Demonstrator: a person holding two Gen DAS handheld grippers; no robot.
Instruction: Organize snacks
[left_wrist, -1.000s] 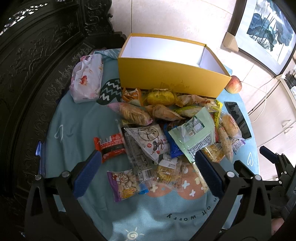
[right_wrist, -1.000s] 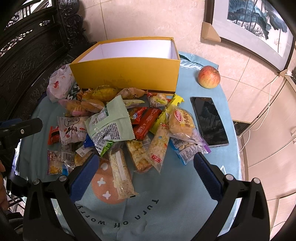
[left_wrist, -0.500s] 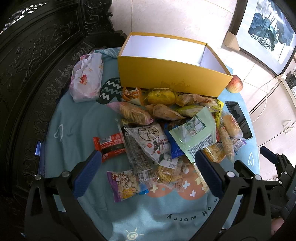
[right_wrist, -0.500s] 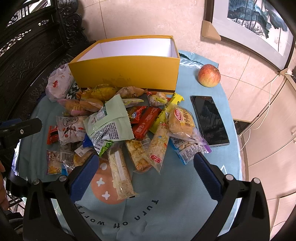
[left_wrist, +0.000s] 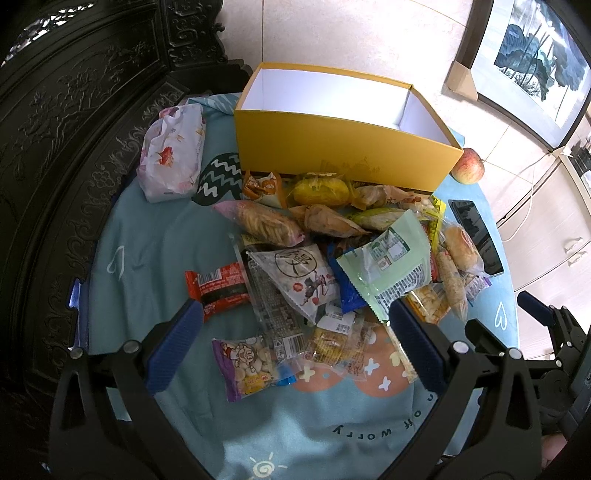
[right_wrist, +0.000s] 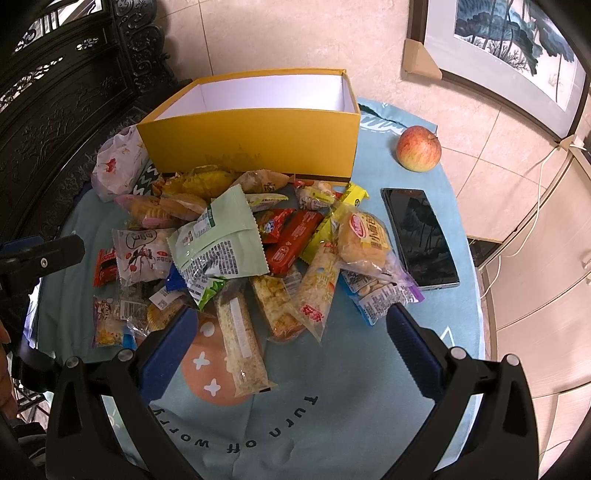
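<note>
While the snacks (right_wrist: 236, 243) are lying heaped on the table (right_wrist: 332, 424) before the empty yellow box (right_wrist: 255, 144), both the left gripper (left_wrist: 295, 343) and the right gripper (right_wrist: 291, 339) are hovering spread apart, holding nothing; picking loose edge packets first is looking wisest

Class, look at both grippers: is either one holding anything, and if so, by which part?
Nothing is held. The left gripper and the right gripper are both open above the snack pile, touching no packet.
</note>
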